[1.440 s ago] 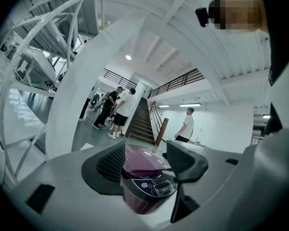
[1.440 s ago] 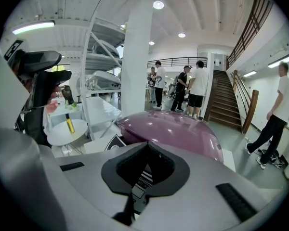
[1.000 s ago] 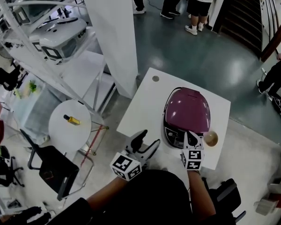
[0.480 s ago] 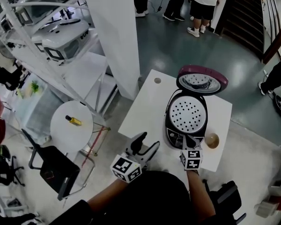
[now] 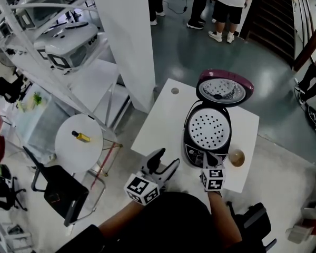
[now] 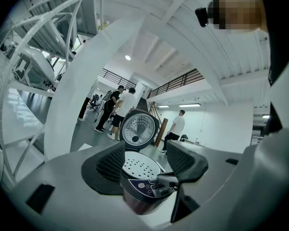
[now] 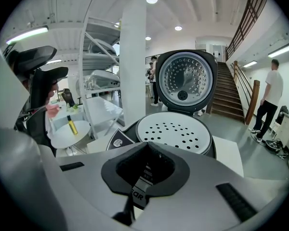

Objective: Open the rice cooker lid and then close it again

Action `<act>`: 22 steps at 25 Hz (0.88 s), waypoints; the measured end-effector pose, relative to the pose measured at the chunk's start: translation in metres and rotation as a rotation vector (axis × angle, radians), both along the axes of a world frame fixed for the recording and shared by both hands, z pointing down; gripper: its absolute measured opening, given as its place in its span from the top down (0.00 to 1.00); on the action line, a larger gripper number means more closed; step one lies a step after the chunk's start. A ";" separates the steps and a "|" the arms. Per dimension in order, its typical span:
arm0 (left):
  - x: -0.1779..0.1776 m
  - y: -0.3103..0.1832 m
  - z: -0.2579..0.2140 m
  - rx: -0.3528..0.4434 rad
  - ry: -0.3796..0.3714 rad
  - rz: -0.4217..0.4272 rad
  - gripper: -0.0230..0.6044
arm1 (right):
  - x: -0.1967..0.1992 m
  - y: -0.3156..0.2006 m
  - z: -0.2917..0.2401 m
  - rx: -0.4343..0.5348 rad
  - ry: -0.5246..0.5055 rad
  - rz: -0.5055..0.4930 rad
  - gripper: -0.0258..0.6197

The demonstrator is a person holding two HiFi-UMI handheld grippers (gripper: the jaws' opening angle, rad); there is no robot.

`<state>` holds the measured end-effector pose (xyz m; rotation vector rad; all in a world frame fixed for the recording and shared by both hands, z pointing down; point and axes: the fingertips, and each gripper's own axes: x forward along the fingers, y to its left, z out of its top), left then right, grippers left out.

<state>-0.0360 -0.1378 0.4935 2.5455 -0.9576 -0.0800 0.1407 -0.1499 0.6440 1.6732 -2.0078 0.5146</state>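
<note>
Since a second earlier our right gripper [image 5: 207, 155] had dipped a little at the front panel of the rice cooker [image 5: 195, 153], and the lid [image 5: 225, 88] had sprung from shut to fully upright. Its fingers [image 7: 113, 174] were clenched on nothing, with the tips over the panel at the cooker's 6 o'clock edge. Our left gripper [image 5: 166, 159] hung with its fingers released and empty, off the table's [image 5: 158, 123] near edge at the cooker's 8 o'clock. From the right fingers the lid stood well apart at 12 o'clock, beyond the perforated inner plate [image 5: 208, 128]. We judged the closing reach risky. A hard push on the lid's top could slam it or slide the cooker, and a low forearm might knock the small cup [image 5: 236, 156] just beside the cooker at 4 o'clock.
</note>
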 end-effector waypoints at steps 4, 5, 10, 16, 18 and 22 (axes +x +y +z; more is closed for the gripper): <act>0.002 0.001 0.000 -0.004 0.002 0.006 0.57 | 0.000 0.000 0.000 0.004 -0.003 -0.001 0.96; 0.003 0.002 0.000 -0.005 0.003 0.008 0.57 | 0.001 0.000 0.000 0.005 -0.002 0.001 0.96; 0.001 0.004 0.002 -0.022 0.016 0.017 0.57 | -0.001 0.001 -0.001 0.007 -0.006 -0.010 0.96; 0.009 -0.006 -0.006 -0.009 0.045 0.074 0.57 | -0.001 -0.002 -0.002 -0.008 0.006 -0.010 0.96; 0.008 -0.011 -0.011 0.000 0.051 0.095 0.57 | 0.000 -0.003 -0.003 -0.017 0.024 -0.022 0.96; 0.009 -0.026 -0.020 0.026 0.066 0.131 0.57 | 0.007 -0.001 -0.008 -0.016 0.028 0.016 0.96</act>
